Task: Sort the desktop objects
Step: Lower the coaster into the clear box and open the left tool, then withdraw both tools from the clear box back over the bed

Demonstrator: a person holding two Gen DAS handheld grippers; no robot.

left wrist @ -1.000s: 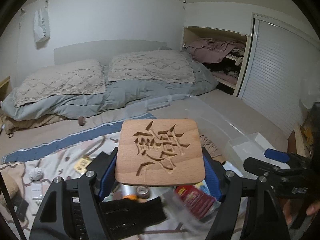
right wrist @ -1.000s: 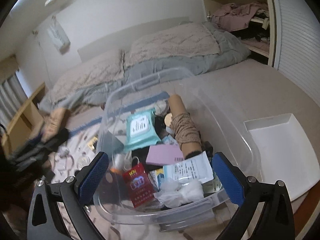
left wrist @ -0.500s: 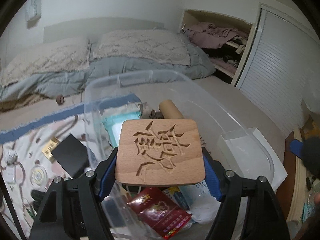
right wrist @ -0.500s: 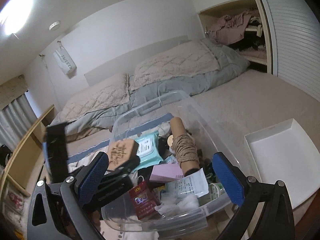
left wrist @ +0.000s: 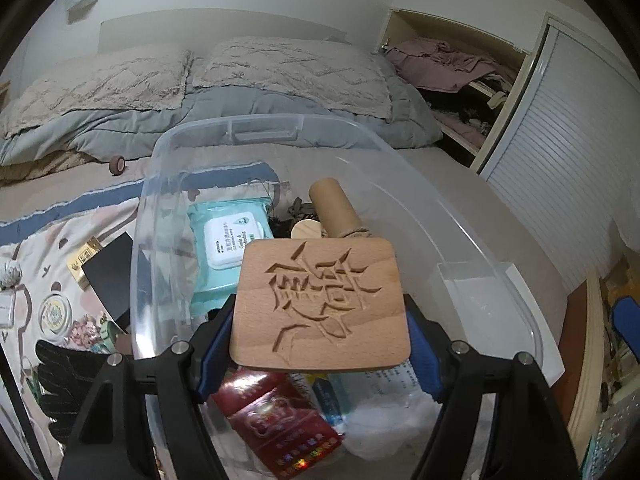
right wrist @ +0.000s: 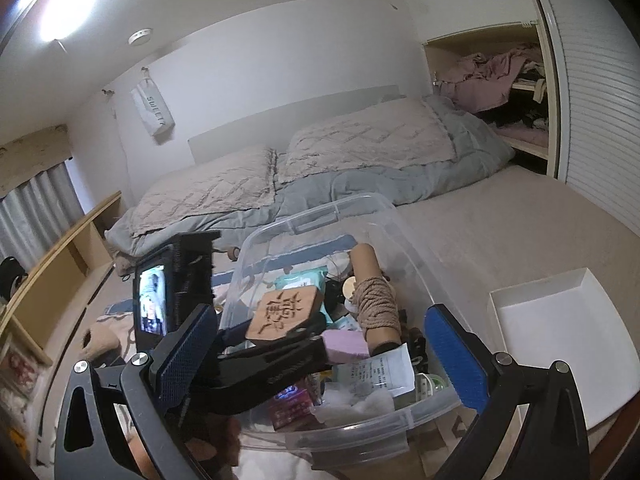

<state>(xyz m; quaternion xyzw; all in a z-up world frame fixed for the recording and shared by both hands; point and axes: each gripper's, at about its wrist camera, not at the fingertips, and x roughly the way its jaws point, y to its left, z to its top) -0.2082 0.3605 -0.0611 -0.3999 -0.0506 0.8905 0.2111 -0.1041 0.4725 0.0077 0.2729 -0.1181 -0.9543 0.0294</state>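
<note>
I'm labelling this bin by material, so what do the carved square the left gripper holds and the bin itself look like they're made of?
The carved square looks like pale unvarnished wood: fine grain, matte face, cut grooves showing the same colour. The bin seems to be clear, glossy moulded plastic: its contents show through the walls and the rim catches light.

Clear bin (left wrist: 460,216) open-topped but crowded: wipes pack (left wrist: 230,240), twine roll (right wrist: 376,300); bare bed (right wrist: 520,232) to its right.
</note>
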